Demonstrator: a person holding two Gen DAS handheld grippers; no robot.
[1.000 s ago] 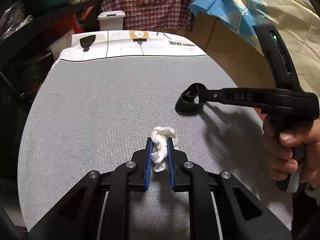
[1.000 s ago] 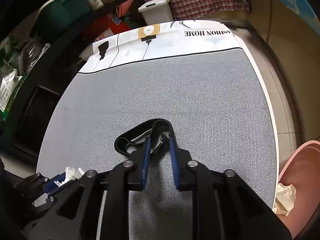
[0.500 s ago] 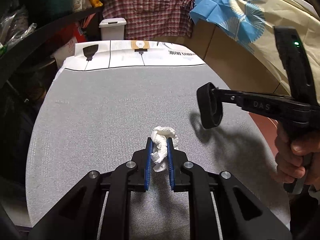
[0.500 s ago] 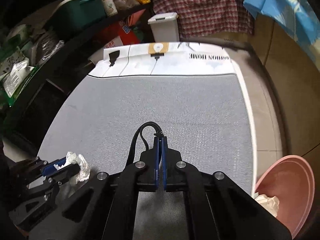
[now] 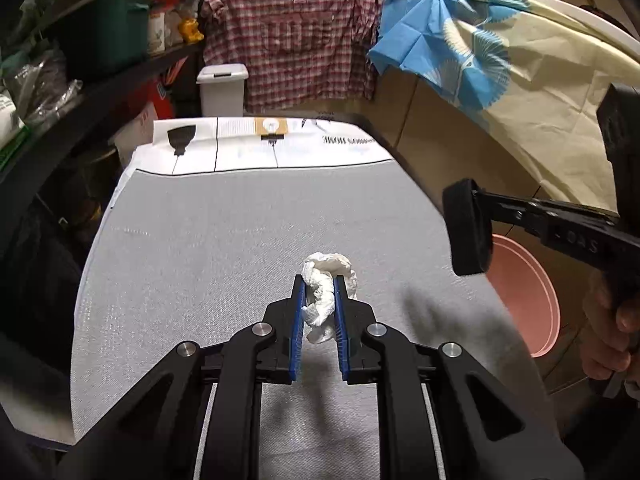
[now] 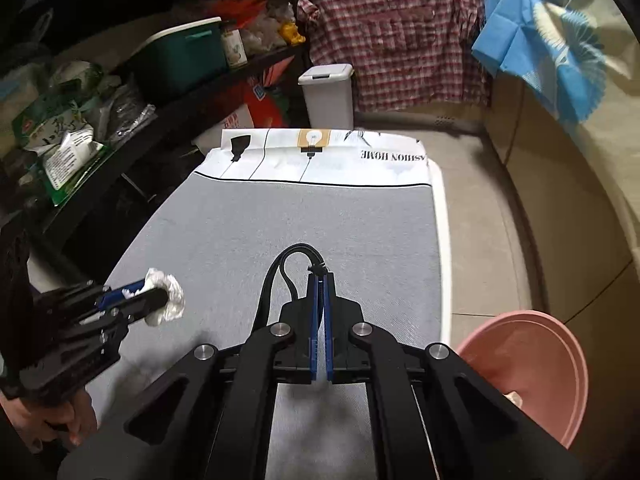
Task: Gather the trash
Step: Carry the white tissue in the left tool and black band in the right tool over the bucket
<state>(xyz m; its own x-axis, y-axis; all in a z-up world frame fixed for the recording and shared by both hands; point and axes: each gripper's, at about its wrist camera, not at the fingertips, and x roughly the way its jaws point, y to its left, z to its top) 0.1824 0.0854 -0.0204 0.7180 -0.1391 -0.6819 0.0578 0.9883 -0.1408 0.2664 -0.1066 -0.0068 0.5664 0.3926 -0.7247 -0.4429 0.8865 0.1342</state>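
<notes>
My left gripper [image 5: 319,280] is shut on a crumpled white tissue [image 5: 329,280] and holds it above the grey table mat [image 5: 224,248]. The tissue also shows in the right wrist view [image 6: 170,298], in the left gripper [image 6: 132,296]. My right gripper [image 6: 320,278] is shut on a black strap loop [image 6: 286,264] and holds it in the air near the table's right edge. In the left wrist view the strap [image 5: 468,230] hangs from the right gripper over the rim of a pink bin [image 5: 524,292].
The pink bin [image 6: 532,364] stands on the floor right of the table, with a bit of white paper inside. A white lidded bin [image 6: 328,94] stands beyond the table's far end. Cluttered shelves [image 6: 120,92] line the left side. Cloths hang behind.
My right gripper has shut on the black strap, lifted it off the mat and carried it right toward the pink bin. My left gripper has risen a little with the tissue.
</notes>
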